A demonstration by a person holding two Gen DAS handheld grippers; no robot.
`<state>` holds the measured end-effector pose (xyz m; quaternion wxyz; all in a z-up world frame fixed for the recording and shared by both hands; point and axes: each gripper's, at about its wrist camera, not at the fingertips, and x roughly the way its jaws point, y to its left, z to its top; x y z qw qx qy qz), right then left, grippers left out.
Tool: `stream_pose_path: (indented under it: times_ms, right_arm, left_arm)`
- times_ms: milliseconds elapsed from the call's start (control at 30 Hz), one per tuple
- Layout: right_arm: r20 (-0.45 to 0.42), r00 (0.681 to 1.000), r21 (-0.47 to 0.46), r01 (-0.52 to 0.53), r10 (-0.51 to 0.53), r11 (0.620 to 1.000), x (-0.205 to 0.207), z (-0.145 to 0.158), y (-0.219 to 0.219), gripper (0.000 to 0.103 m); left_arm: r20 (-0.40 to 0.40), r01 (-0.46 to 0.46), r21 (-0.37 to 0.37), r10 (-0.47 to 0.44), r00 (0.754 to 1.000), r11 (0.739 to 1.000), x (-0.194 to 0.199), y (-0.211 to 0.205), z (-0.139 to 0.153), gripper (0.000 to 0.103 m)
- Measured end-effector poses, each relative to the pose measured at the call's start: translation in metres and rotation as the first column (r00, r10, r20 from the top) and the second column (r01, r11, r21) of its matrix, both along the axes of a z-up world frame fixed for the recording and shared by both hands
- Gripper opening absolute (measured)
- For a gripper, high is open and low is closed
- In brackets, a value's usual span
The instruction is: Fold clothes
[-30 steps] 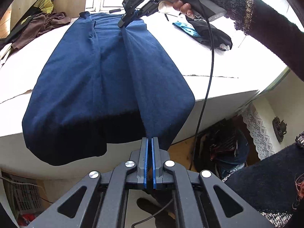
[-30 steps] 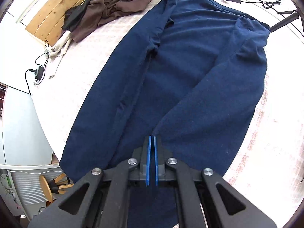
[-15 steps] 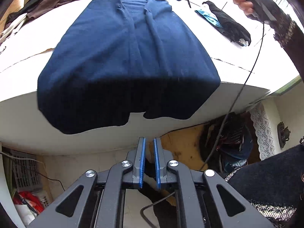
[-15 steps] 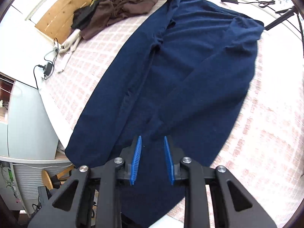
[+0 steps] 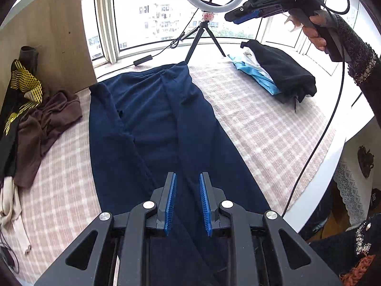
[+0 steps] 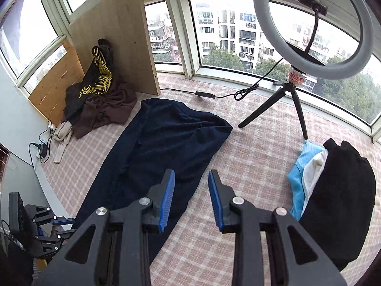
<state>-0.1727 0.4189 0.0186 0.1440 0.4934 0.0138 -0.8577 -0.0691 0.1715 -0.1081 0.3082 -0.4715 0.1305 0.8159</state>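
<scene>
Opening both grippers, nothing held.
Garment point(image 5: 152, 128) lies lengthwise away from left gripper point(image 5: 187, 202); right gripper point(image 6: 191, 200) at its right edge.

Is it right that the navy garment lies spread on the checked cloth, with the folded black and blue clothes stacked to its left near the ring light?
Not quite: the folded black and blue clothes lie to the right of the navy garment, as the right wrist view shows. The rest holds: it lies spread on the checked cloth, near the ring light.
</scene>
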Motion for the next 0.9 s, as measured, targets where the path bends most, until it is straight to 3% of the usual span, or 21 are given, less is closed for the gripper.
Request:
stream_pose_path:
  times_ms: [33,133,233,400,600,633,667,800,900]
  right_arm:
    - [-0.005,1.0,0.021,-0.023,0.023,1.0,-0.02,-0.013,-0.005,0.044]
    - [0.076,0.994,0.071,-0.081,0.076,0.994,-0.082,-0.07,-0.022,0.046]
    - [0.16,0.979,0.134,-0.152,0.13,0.979,-0.128,-0.124,-0.04,0.046]
    - [0.231,0.94,0.218,-0.302,0.252,0.928,-0.167,-0.174,-0.063,0.046]
    - [0.304,0.896,0.217,-0.397,0.325,0.892,-0.18,-0.196,-0.068,0.043]
    - [0.301,0.891,0.208,-0.408,0.338,0.889,-0.18,-0.195,-0.069,0.021]
    - [0.294,0.89,0.198,-0.415,0.35,0.888,-0.179,-0.192,-0.069,0.006]
    - [0.258,0.883,0.146,-0.436,0.391,0.888,-0.173,-0.173,-0.069,0.007]
    - [0.212,0.899,0.141,-0.417,0.384,0.898,-0.173,-0.157,-0.068,0.006]
  left_arm:
    - [0.008,0.001,-0.021,0.0,1.0,1.0,-0.021,0.013,-0.01,0.02]
    - [0.104,-0.002,-0.042,0.006,0.995,0.999,-0.061,0.043,-0.046,0.02]
    - [0.178,0.035,-0.059,-0.024,0.984,0.998,-0.071,0.064,-0.081,0.02]
    - [0.224,0.055,-0.078,-0.036,0.974,0.995,-0.073,0.074,-0.108,0.022]
    - [0.248,0.056,-0.078,-0.035,0.968,0.995,-0.081,0.073,-0.108,0.023]
    - [0.245,0.06,-0.08,-0.039,0.969,0.995,-0.079,0.073,-0.108,0.023]
    - [0.241,0.064,-0.083,-0.042,0.97,0.995,-0.077,0.073,-0.108,0.023]
    - [0.234,0.078,-0.08,-0.057,0.97,0.994,-0.07,0.075,-0.107,0.031]
    - [0.22,0.07,-0.099,-0.047,0.974,0.993,-0.064,0.076,-0.106,0.031]
